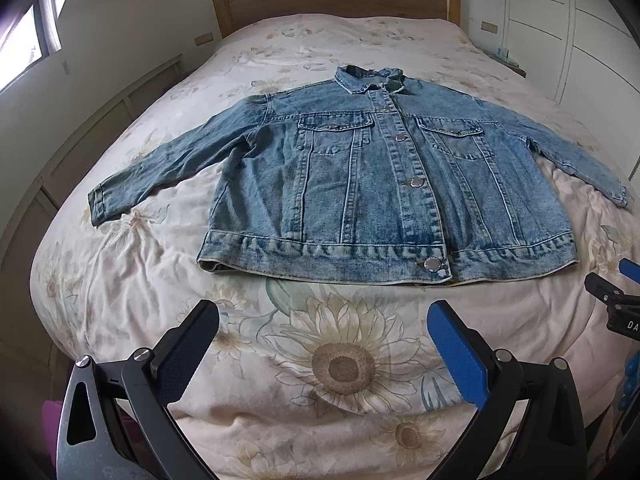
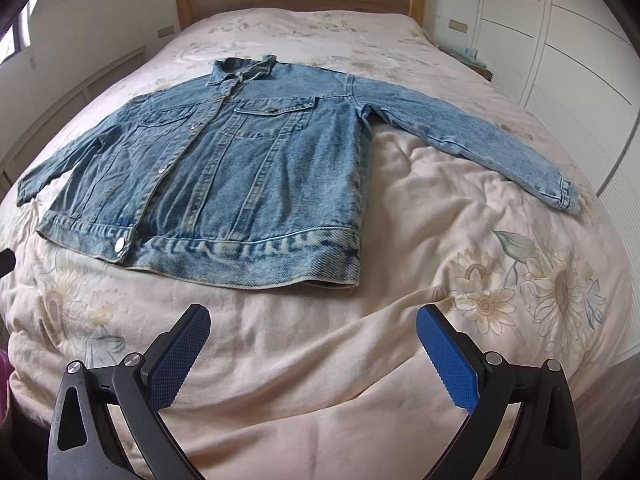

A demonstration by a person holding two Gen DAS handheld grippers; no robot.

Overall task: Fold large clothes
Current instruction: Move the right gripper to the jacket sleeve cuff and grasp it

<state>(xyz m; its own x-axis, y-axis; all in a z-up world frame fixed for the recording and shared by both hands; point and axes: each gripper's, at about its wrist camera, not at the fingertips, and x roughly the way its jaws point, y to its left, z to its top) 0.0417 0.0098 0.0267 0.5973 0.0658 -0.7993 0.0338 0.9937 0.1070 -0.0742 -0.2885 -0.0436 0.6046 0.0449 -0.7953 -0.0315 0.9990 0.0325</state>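
Observation:
A blue denim jacket (image 1: 360, 184) lies flat and face up on the bed, buttoned, collar toward the headboard, both sleeves spread out to the sides. It also shows in the right wrist view (image 2: 224, 184). My left gripper (image 1: 324, 320) is open and empty, hovering over the quilt just short of the jacket's hem. My right gripper (image 2: 314, 328) is open and empty, short of the hem near the jacket's right corner. Part of the right gripper (image 1: 616, 300) shows at the right edge of the left wrist view.
The bed carries a cream sunflower quilt (image 1: 340, 364), also in the right wrist view (image 2: 500, 272). A wooden headboard (image 1: 332, 0) stands at the far end. White wardrobe doors (image 2: 560, 40) line the right side, a window (image 1: 24, 36) the left.

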